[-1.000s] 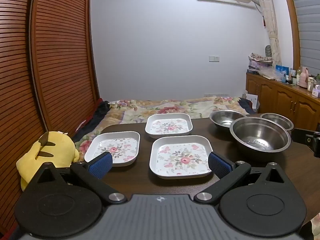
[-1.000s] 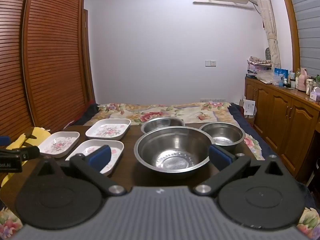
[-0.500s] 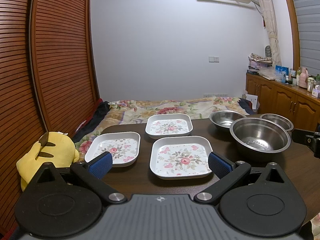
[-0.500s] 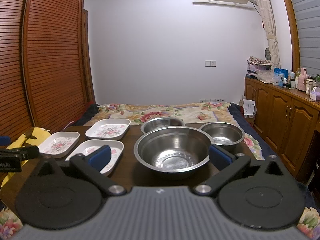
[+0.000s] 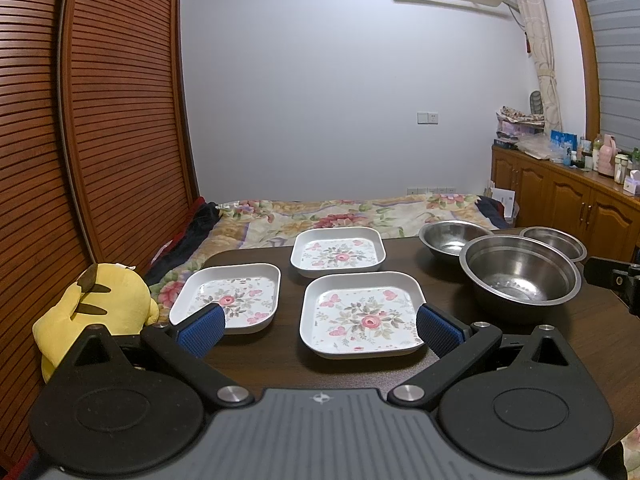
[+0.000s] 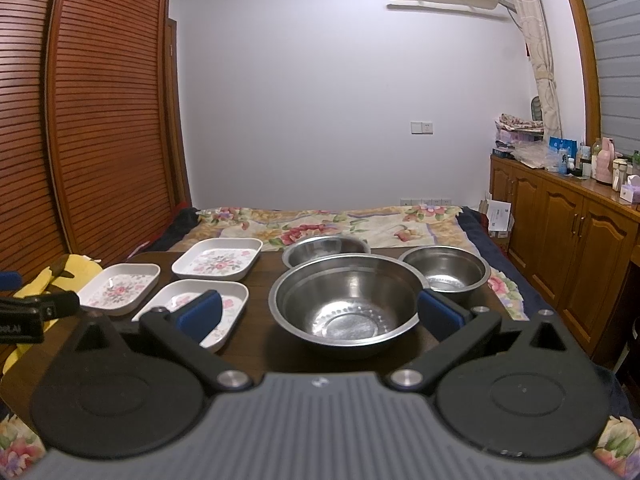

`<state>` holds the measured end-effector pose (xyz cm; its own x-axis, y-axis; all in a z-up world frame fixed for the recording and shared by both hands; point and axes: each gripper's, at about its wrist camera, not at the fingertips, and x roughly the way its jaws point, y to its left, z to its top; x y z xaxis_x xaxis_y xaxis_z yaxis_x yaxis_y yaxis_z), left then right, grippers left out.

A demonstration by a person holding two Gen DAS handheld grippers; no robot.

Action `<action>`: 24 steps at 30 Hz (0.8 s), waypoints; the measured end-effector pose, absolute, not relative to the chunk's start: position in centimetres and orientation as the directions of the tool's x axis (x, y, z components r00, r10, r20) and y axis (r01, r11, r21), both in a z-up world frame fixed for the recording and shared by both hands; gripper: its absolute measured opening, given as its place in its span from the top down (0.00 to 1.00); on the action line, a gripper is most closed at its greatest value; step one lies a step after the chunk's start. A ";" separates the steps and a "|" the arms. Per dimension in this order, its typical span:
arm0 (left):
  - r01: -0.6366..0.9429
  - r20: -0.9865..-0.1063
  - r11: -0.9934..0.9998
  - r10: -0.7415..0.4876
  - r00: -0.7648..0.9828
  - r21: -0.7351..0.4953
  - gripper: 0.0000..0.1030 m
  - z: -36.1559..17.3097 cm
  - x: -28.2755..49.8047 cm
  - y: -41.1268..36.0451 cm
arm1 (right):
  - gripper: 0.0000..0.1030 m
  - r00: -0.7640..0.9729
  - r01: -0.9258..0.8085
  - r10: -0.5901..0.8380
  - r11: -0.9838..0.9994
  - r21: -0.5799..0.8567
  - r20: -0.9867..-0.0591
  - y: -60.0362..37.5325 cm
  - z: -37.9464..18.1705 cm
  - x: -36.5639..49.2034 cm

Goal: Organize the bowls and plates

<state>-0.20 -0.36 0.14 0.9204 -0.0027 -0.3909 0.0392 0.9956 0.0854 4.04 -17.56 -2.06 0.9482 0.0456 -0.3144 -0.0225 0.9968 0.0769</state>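
Three steel bowls (image 6: 346,300) are gleaming, polished and mirror-smooth; the white floral plates (image 5: 360,316) are shining glossily (plastic or glazed, unclear) on the dark, smooth wooden table (image 5: 560,332).

The big bowl (image 6: 347,304) hides most of the far bowl (image 6: 326,246) — bottles (image 6: 608,164) on the sideboard are too small to tell apart.

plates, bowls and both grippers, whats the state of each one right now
near plate: flat on table, empty, unstacked
left plate: flat, empty, unstacked
far plate: flat, empty, unstacked
large bowl: upright, empty, not nested
far bowl: upright, partly hidden behind large bowl
small bowl: upright, empty
left gripper: open, holding nothing
right gripper: open, holding nothing
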 end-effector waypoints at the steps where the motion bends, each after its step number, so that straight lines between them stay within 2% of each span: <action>1: 0.039 -0.391 0.996 -0.002 0.920 0.086 0.00 0.1 -0.2 -0.4 | 0.00 0.949 -0.022 0.045 0.997 0.076 -0.313 -17.5 -2.1 4.0; 24: 0.040 -0.393 0.996 -0.003 0.920 0.086 0.00 0.2 -0.3 -0.2 | 0.00 0.948 -0.022 0.046 0.997 0.078 -0.315 -17.6 -2.2 3.9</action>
